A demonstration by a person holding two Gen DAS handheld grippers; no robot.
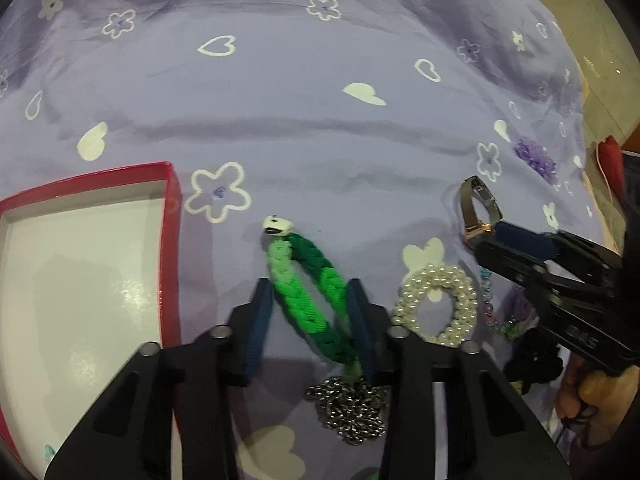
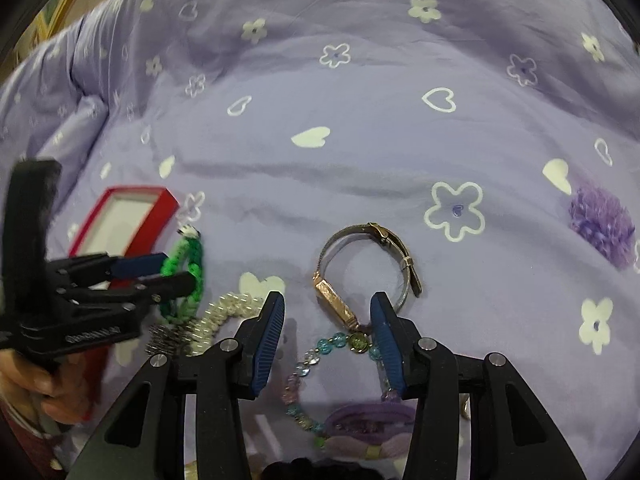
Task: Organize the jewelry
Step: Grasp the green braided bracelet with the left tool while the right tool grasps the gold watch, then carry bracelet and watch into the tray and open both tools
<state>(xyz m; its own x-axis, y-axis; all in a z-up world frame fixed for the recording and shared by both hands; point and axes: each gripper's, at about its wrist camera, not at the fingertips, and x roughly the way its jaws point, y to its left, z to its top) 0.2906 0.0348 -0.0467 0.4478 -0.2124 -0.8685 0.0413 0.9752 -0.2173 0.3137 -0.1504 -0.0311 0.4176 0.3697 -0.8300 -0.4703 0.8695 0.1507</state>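
The left wrist view shows the left tool (image 1: 310, 320) with its pads astride the green braided bracelet (image 1: 308, 292) on the bed, not yet pressing it. The right tool (image 2: 328, 336) stands open over the watch (image 2: 360, 276). I judge both are at the grasping step: each must close, lift, and carry to the red box (image 1: 170, 200) left of the left tool.

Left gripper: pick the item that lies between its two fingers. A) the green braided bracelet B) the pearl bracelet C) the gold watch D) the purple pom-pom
A: in the left wrist view the green braided bracelet runs up between the blue pads of the left gripper, while the pearl bracelet lies outside its right finger and the gold watch sits by the right gripper.
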